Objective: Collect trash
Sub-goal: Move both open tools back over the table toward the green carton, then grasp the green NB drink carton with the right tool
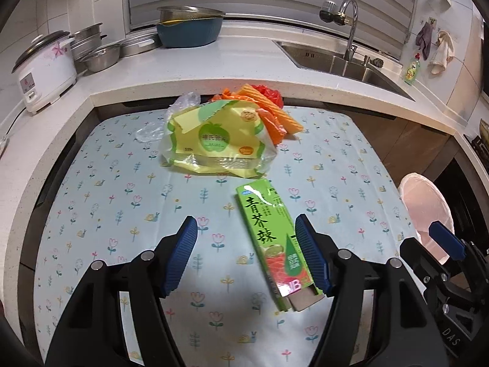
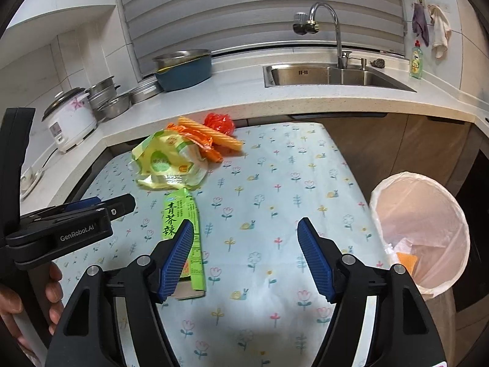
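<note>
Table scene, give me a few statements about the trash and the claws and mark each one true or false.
1. The green carton lies flat on the flowered table cover. True.
2. The left claw grips the carton. False: its jaws are open and hold nothing.
3. The bin is empty. False: scraps already lie inside its liner.
4. The yellow bag sits beyond the carton, near the counter. True.
5. The right claw is open and holds nothing. True.
</note>
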